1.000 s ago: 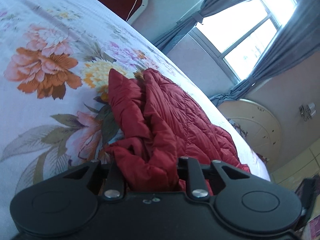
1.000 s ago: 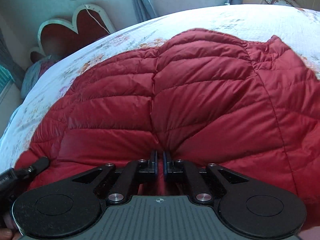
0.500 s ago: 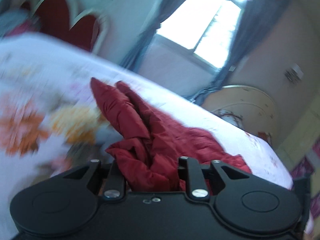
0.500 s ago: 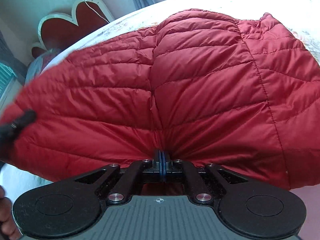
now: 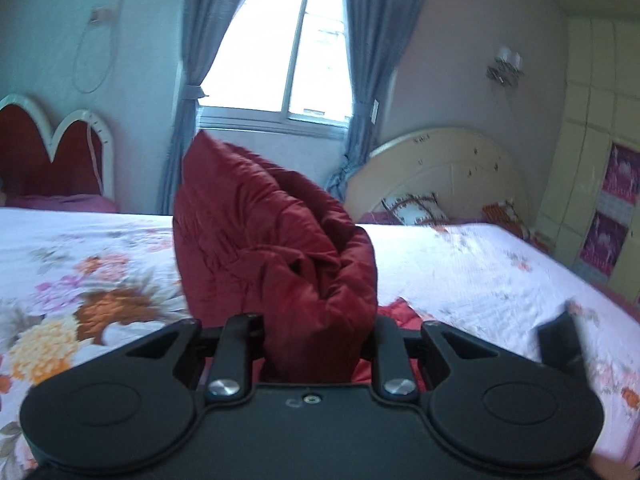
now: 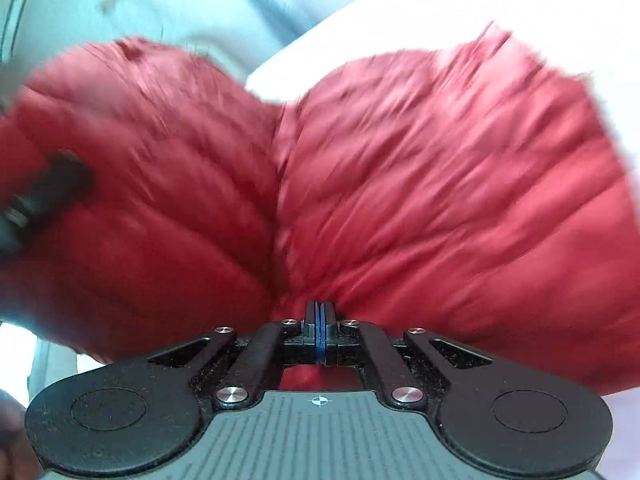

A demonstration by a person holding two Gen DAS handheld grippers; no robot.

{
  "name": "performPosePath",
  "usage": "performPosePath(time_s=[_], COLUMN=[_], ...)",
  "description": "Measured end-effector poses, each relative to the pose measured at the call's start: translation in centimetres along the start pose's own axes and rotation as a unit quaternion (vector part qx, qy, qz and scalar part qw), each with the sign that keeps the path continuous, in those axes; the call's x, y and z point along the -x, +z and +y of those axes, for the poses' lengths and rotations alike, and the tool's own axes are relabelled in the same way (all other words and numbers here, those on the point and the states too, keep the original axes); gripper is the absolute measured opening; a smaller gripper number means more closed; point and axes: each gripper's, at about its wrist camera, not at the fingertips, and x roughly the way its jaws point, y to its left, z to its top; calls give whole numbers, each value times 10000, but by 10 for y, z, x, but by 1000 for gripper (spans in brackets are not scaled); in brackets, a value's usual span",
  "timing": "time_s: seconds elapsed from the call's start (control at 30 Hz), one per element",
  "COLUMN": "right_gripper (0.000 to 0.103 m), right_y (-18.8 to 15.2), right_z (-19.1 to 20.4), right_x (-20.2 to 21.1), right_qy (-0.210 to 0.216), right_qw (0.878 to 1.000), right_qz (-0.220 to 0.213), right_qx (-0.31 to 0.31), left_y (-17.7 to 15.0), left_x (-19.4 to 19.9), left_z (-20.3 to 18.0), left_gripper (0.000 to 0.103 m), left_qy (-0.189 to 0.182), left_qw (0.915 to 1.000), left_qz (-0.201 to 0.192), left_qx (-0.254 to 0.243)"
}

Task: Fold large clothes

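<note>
Both grippers clamp the red jacket (image 5: 276, 248) (right view blurred, apparently lifted).

Daylight is pouring in through the window (image 5: 280, 40) at the far wall of the left wrist view, and its panes are blowing out to plain white. The curtains (image 5: 200, 60) beside it are showing dark against the glare. The floral bedsheet (image 5: 460, 264) is catching soft, even light, though its print is smearing slightly, and straight walls are bowing toward the edges (the usual fisheye bend). The red jacket (image 6: 440, 180) in the right wrist view is streaking heavily with motion blur, its quilting lines smeared; only the near black gripper body is staying sharp. The background there is washing out pale.
</note>
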Motion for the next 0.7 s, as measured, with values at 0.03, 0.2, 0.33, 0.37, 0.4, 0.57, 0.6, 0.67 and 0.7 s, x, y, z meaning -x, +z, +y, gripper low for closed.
performPosePath(time_s=[0.03,0.2,0.33,0.37,0.4,0.57,0.6,0.67,0.7], right_gripper=[0,0,0,0,0,89,89,76,69], right_y=[7,34,41,45,46,54,58,69,76], right_z=[-10,-70,-106,-112,-117,-125,-125,-117,-109], right_x=[15,75,103,106,108,137,142,142,139], right_qy=[-35,-200,-510,-589,-671,-1175,-1070,-762,-623], right_qw=[9998,9959,9902,9879,9855,9748,9770,9810,9827], right_qz=[-167,-750,-1056,-1143,-1208,-1734,-1727,-1709,-1701], right_qx=[-34,-458,-757,-869,-990,-773,-648,-507,-383], left_y=[1,-7,-27,-35,-42,-43,-38,-24,-16], left_x=[-7,-44,-86,-95,-102,-83,-74,-54,-47], left_z=[-11,-55,-86,-90,-94,-98,-95,-74,-56], left_gripper=[21,21,33,40,52,90,80,54,50], left_qy=[-38,-262,-827,-948,-1066,-1881,-1989,-2144,-2129], left_qw=[10000,9974,9860,9817,9780,9658,9639,9652,9680], left_qz=[63,515,1314,1551,1709,1761,1751,1500,1298], left_qx=[-64,-436,-608,-566,-535,-292,-252,46,274])
